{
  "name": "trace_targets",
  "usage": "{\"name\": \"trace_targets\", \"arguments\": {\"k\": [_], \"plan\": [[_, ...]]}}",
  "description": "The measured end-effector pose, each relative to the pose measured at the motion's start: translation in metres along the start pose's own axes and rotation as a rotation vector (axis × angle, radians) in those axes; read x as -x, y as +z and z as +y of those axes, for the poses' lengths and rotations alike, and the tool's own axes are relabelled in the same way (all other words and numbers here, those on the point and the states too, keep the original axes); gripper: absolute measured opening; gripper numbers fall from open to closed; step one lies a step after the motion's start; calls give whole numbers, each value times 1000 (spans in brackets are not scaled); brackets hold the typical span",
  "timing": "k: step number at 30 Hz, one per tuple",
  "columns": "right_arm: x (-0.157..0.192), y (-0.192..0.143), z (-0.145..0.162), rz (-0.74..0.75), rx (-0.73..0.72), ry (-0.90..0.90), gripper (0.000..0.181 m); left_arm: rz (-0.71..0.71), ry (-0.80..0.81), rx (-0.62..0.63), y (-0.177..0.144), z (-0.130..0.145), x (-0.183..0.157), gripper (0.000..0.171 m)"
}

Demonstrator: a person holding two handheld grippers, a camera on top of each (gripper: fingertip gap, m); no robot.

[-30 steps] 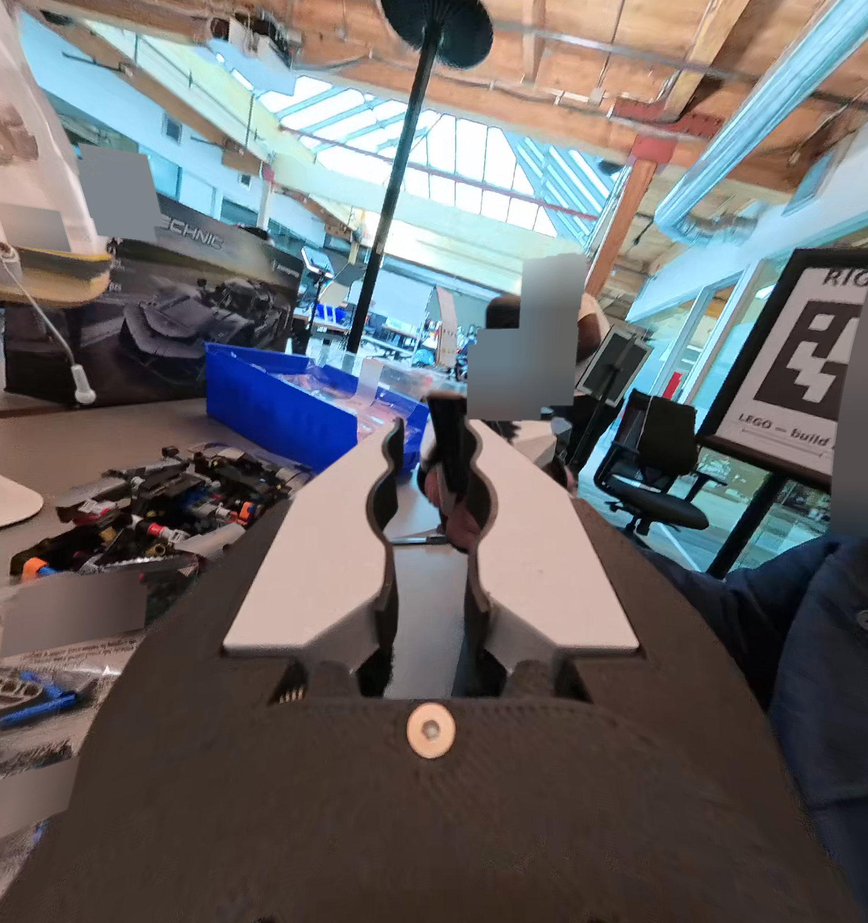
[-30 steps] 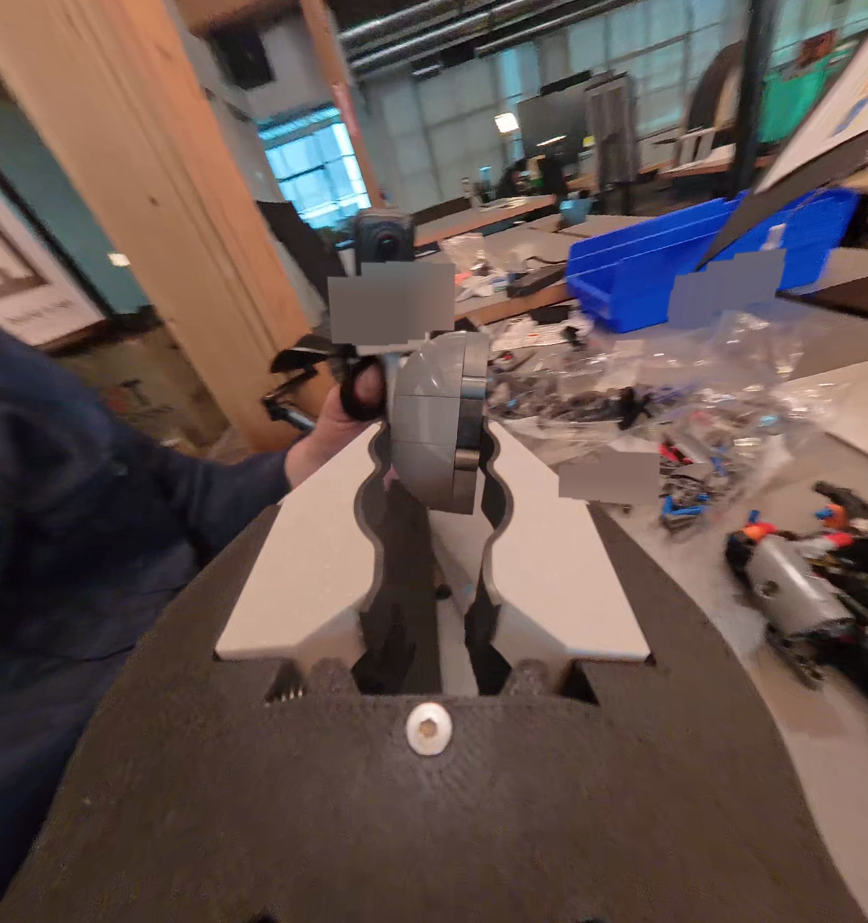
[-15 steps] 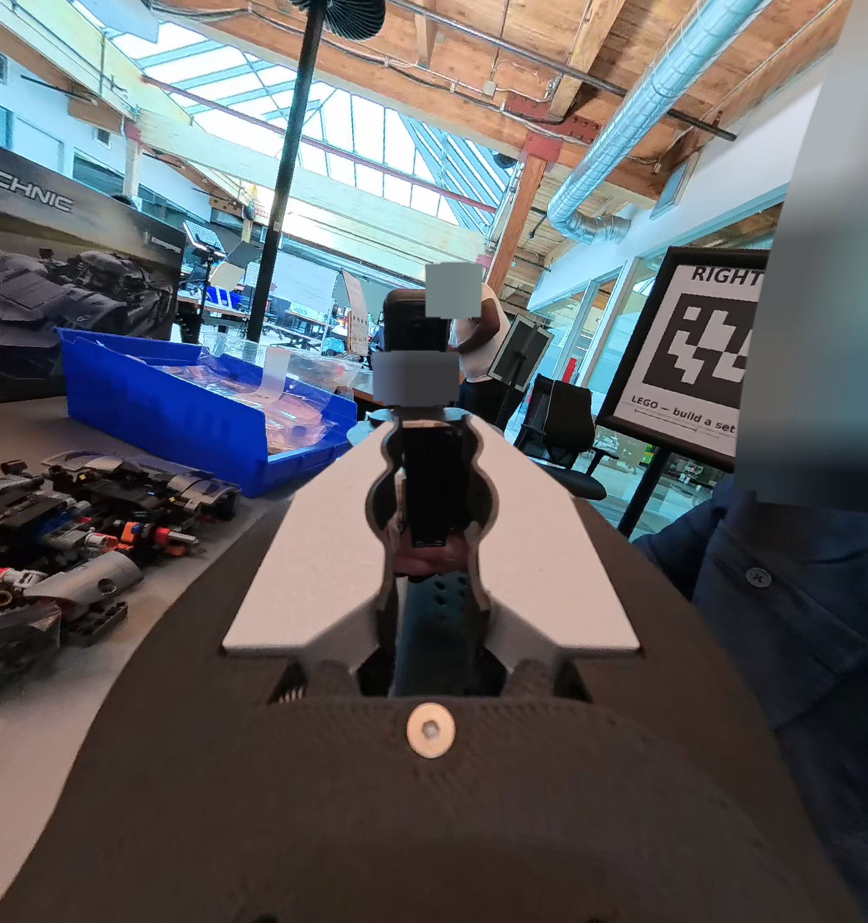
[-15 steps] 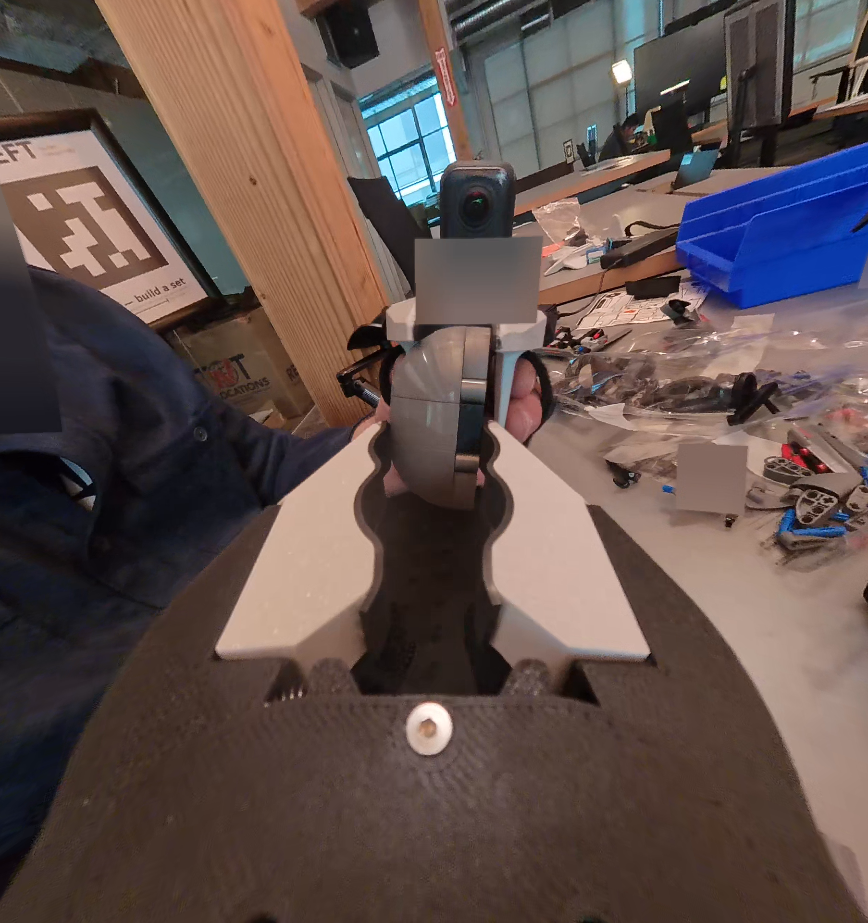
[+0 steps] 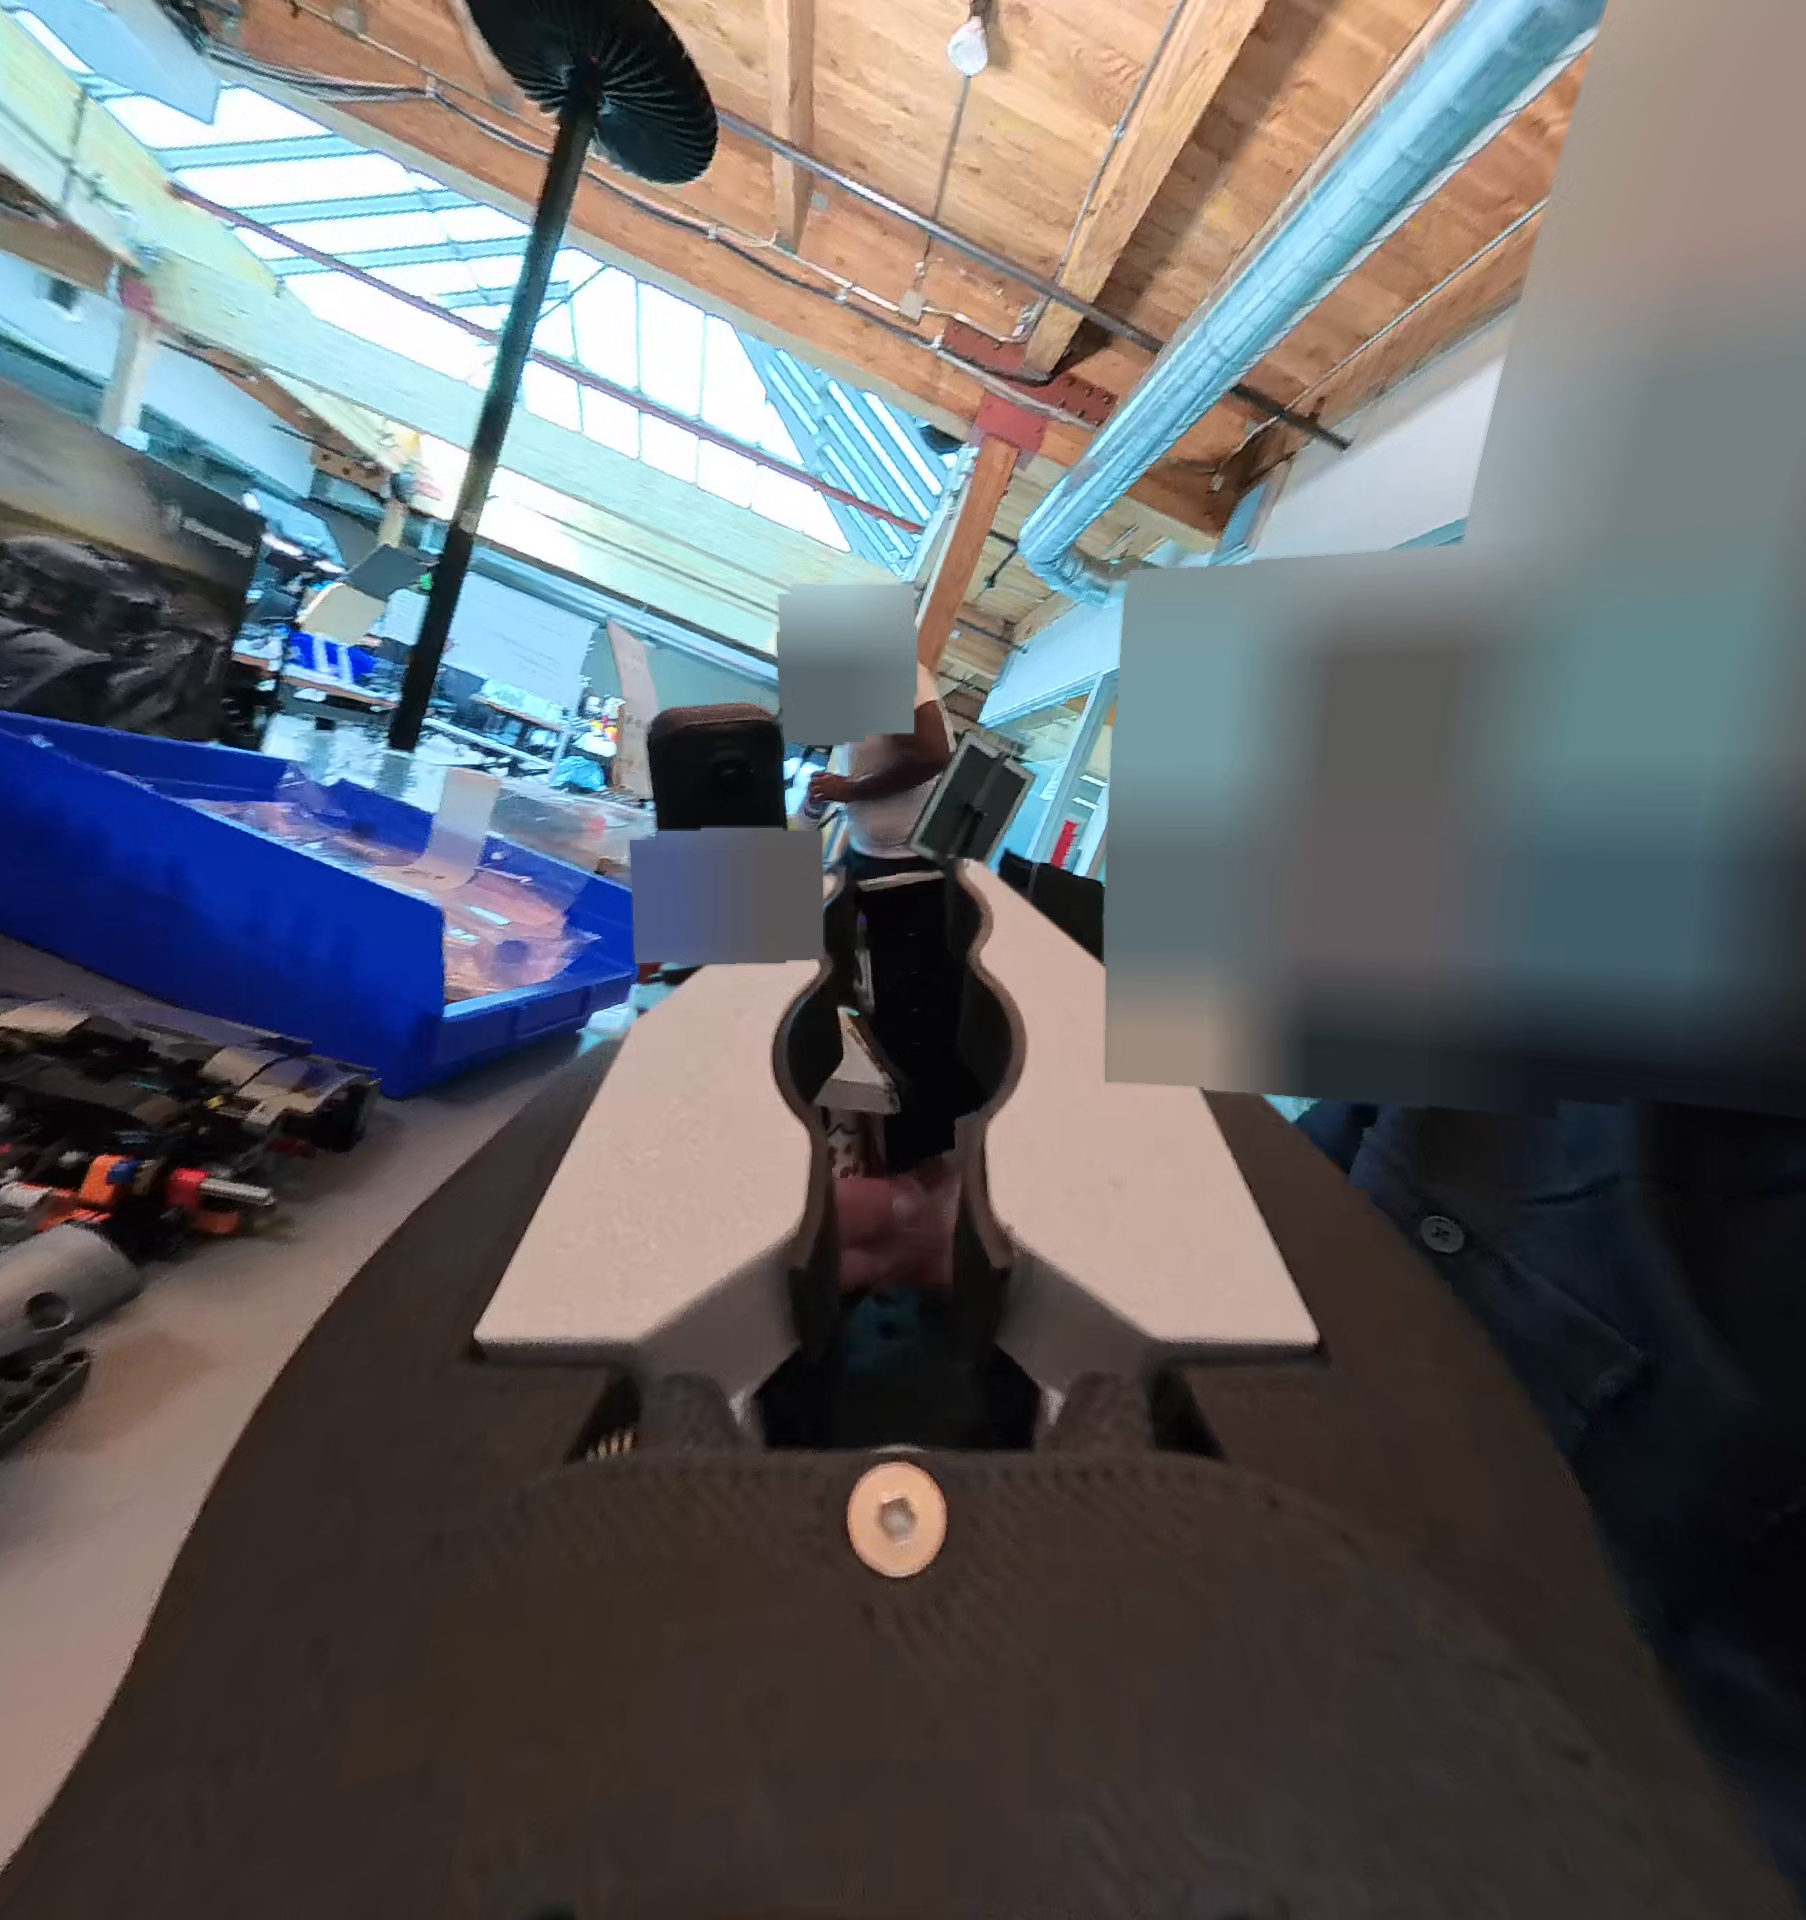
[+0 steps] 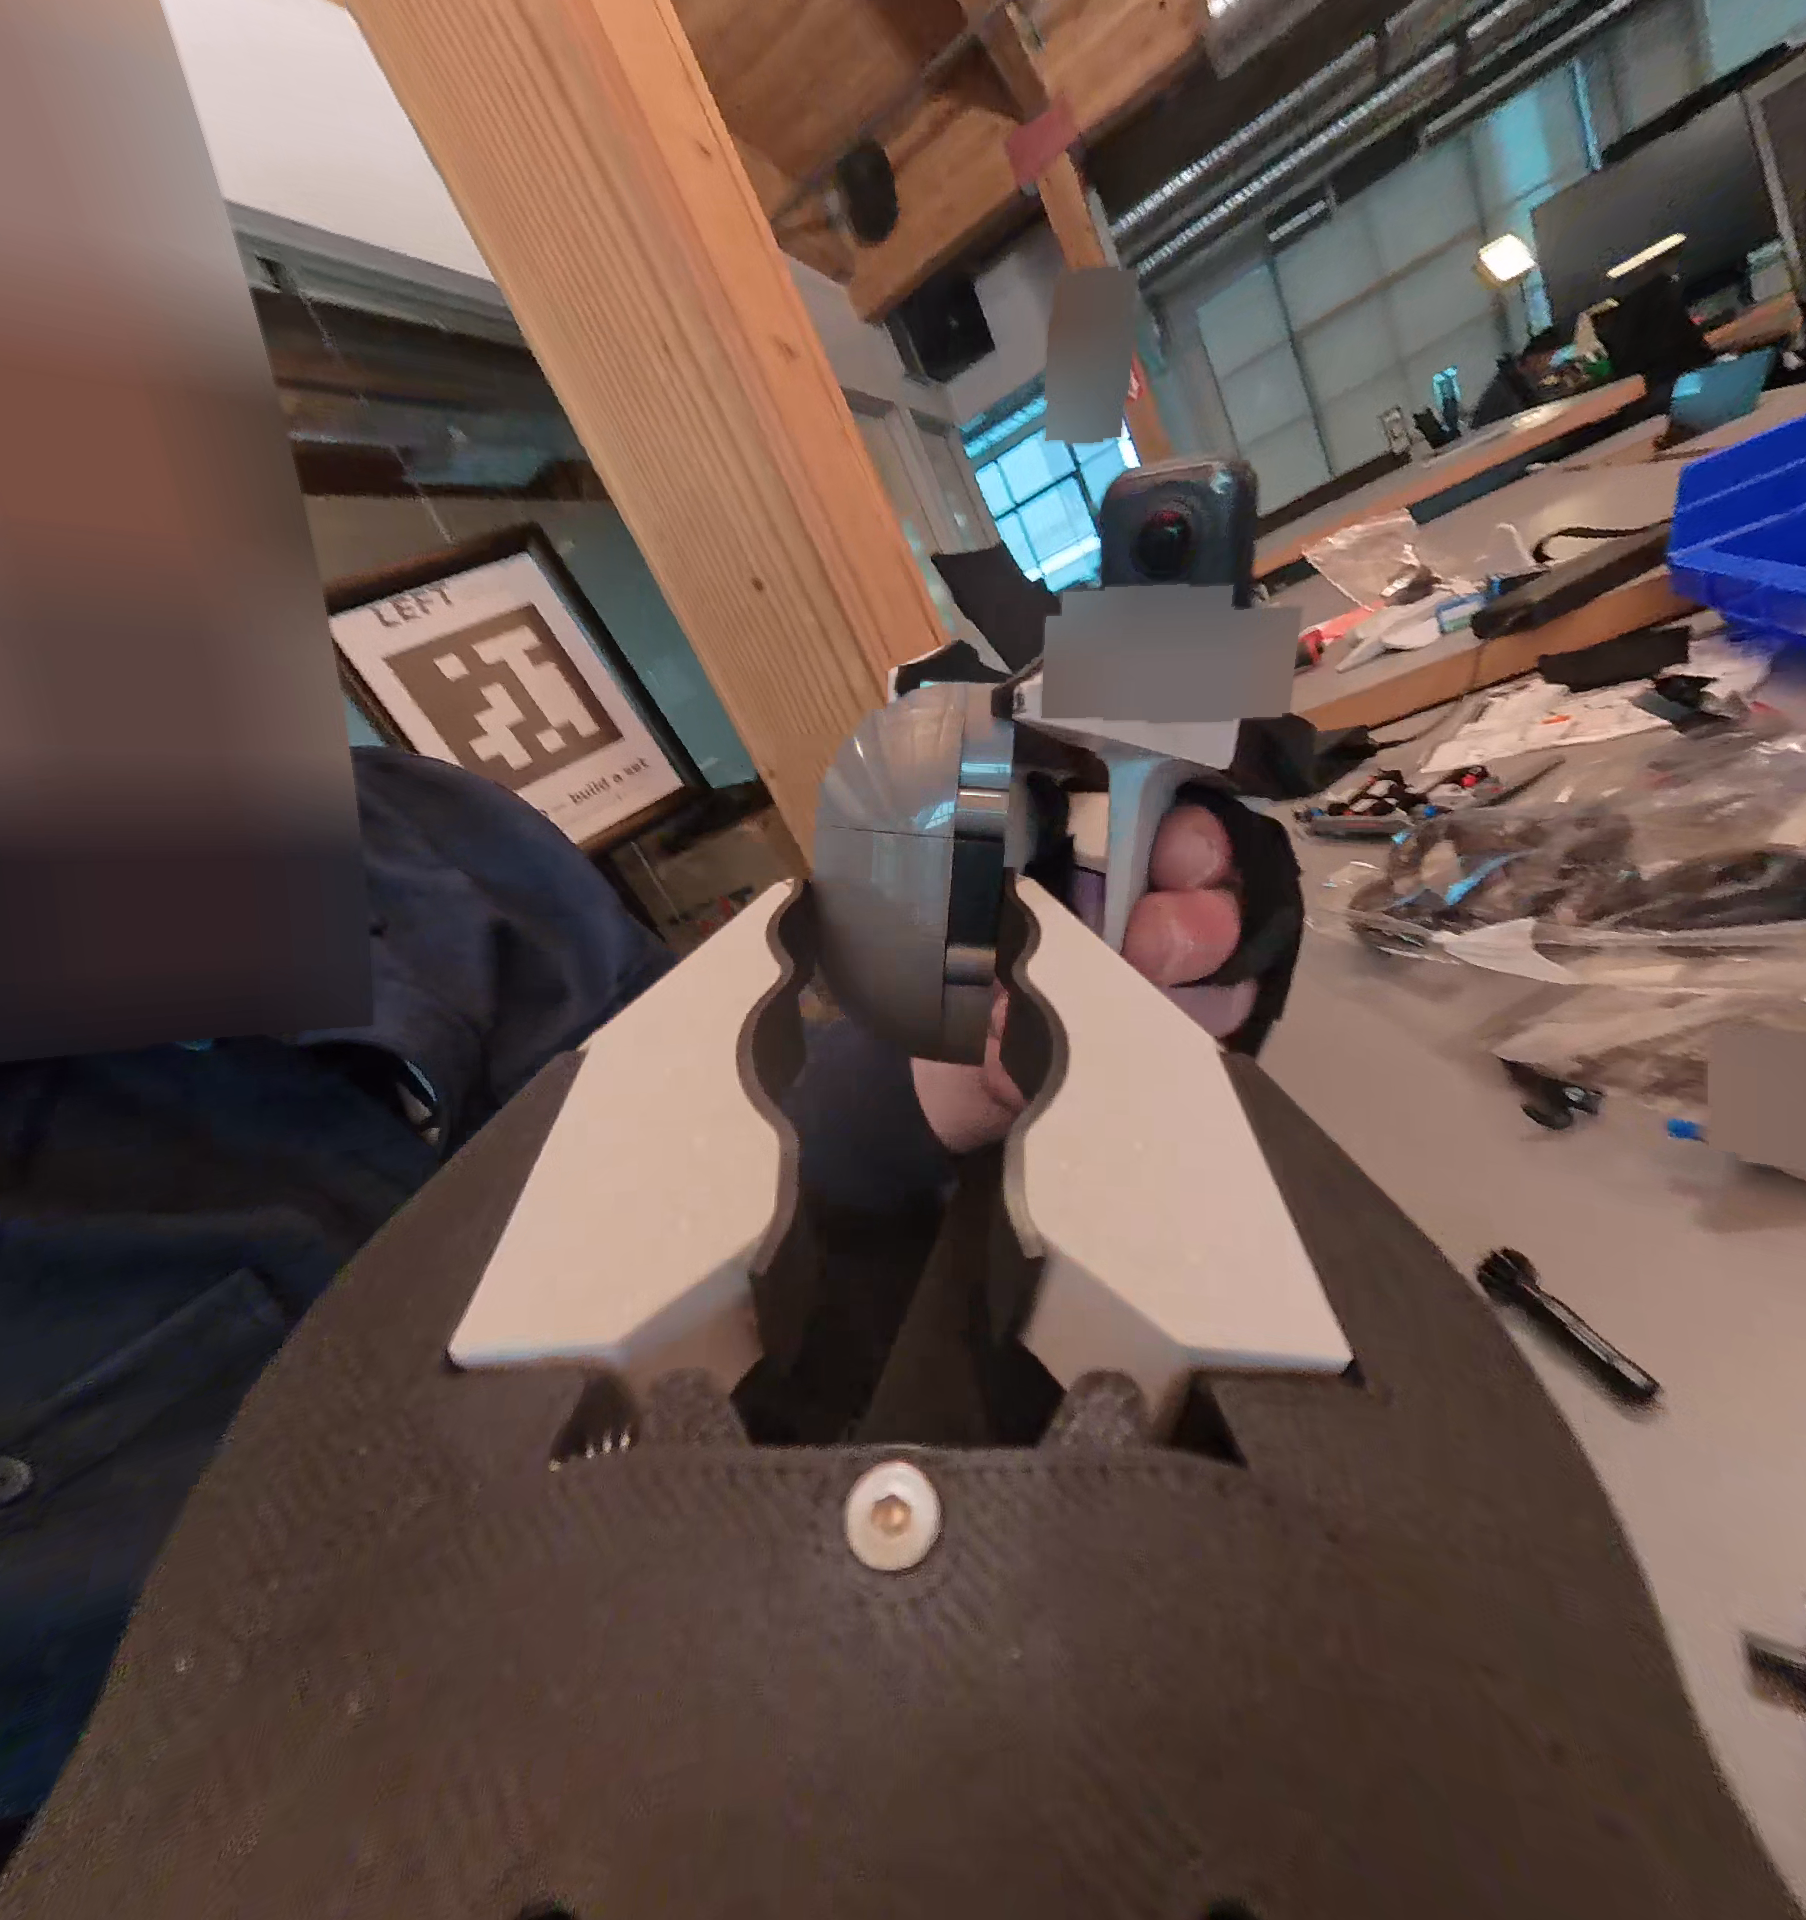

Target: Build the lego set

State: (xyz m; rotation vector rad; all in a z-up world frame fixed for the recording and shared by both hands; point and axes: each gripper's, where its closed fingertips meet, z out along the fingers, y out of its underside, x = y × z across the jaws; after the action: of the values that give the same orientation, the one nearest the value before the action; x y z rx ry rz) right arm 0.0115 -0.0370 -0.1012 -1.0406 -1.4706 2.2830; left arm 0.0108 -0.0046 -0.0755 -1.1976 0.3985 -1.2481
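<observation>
My right gripper is clenched on a grey curved Lego assembly, a rounded shell with a darker band along its right edge, held upright between the fingertips above the grey table. My left gripper grasps a black Lego part that stands upright between its fingers; a small light grey piece sits against the part's left side. In the right wrist view the left gripper faces mine, its camera on top and a person's hand wrapped around its handle. On the table to the left lies the partly built Lego model, black with orange and grey pieces, near a blue bin. Clear bags of loose parts lie well to the right, and a black pin lies near my gripper body.
</observation>
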Motion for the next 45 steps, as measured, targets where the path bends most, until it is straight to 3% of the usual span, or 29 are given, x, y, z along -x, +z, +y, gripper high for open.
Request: {"name": "trace_targets", "arguments": {"k": [12,16,23,26,29,34,45], "plan": [[32,19,-4,-226,-78,-18,33,260,-95,-58,5,-7,-29,7],[13,18,-3,-72,-40,-75,33,139,-13,-43,4,-8,-17,8],[-21,-4,8,240,126,-199,33,-111,145,103,1,6,13,8],[-23,-9,10,249,136,-197,33,-118,138,129,3,11,15,8],[-23,-11,9,248,130,-195,33,-79,120,130,4,12,11,23],[-27,-10,16,285,179,-213,33,-89,106,148,4,16,15,13],[-44,-16,27,438,302,-296,34,-157,176,274,6,36,25,13]]}}
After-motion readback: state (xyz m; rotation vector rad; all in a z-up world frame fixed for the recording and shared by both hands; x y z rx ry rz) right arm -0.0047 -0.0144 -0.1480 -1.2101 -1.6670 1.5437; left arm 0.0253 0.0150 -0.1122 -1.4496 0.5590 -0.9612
